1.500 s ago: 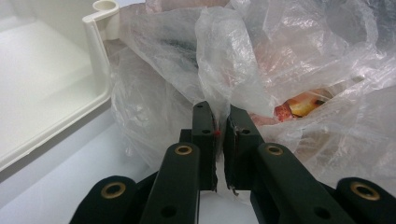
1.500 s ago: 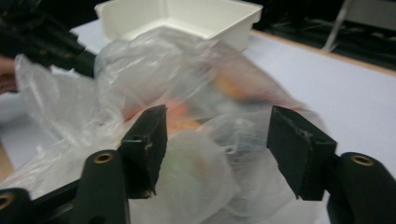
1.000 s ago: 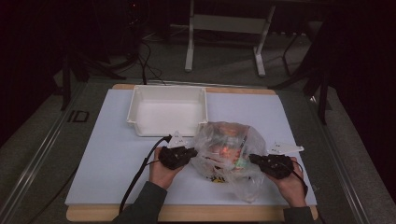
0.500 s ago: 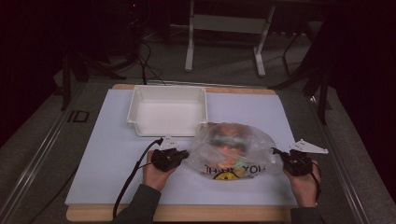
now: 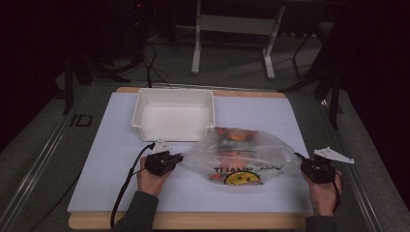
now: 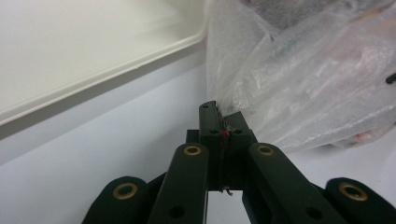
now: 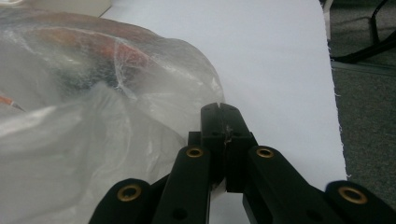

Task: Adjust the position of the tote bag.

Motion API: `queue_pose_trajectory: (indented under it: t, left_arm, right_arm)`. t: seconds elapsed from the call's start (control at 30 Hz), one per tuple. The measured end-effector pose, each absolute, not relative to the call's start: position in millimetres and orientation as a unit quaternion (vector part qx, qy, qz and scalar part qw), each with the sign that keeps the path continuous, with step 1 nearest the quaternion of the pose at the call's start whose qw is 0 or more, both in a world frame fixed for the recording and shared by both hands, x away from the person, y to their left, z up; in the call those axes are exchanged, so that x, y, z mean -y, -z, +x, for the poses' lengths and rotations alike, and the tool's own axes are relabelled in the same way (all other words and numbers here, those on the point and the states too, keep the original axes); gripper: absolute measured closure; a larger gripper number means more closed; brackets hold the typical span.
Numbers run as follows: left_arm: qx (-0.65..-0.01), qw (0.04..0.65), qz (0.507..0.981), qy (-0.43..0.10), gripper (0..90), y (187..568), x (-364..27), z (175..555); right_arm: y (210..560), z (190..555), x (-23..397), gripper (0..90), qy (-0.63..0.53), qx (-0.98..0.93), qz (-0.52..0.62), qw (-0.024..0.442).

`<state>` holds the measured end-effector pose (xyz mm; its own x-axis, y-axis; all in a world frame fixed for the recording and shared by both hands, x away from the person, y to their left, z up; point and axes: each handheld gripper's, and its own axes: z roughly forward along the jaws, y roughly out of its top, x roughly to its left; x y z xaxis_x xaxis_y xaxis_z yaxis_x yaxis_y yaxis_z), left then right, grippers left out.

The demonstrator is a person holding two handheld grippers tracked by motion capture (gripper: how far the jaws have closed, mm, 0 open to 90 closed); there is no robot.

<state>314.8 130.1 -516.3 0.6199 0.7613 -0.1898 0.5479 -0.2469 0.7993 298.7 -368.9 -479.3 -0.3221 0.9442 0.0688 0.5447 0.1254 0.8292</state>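
Both the left gripper [image 5: 180,157] and right gripper [image 5: 300,166] are clamping opposite edges of the clear, filled plastic bag [image 5: 239,154], lying just in front of the white plastic bin [image 5: 174,115], contents not yet transferred.

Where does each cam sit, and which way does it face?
High view: above the person's side, facing forward and down at plastic bag, white bin; both hands, left gripper, right gripper.
Left gripper view: along shut jaws pinching the bag.
Right gripper view: along shut jaws on the bag's other end.
All share the bag.
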Motion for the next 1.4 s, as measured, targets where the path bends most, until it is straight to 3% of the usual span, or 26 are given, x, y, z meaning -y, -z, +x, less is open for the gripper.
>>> queue_pose_trajectory:
  t: [0.37,0.67,0.87,1.13,1.4]
  left_arm:
    - [-0.433,0.452,0.772,-0.114,88.9,519,-135,316]
    - [-0.406,0.493,0.762,-0.104,58.9,503,-129,309]
    - [-0.393,0.520,0.751,-0.104,49.0,488,-131,303]
    - [-0.379,0.547,0.737,-0.115,43.7,467,-134,294]
    - [-0.349,0.553,0.749,-0.111,50.2,450,-117,291]
  right_arm:
    - [481,300,367,89.5,-0.400,-0.711,0.525,0.243]
    - [483,300,357,89.3,-0.408,-0.726,0.503,0.230]
    - [481,300,353,89.3,-0.410,-0.731,0.496,0.228]
    - [481,299,353,89.3,-0.411,-0.732,0.493,0.226]
    - [482,301,350,89.3,-0.411,-0.735,0.491,0.224]
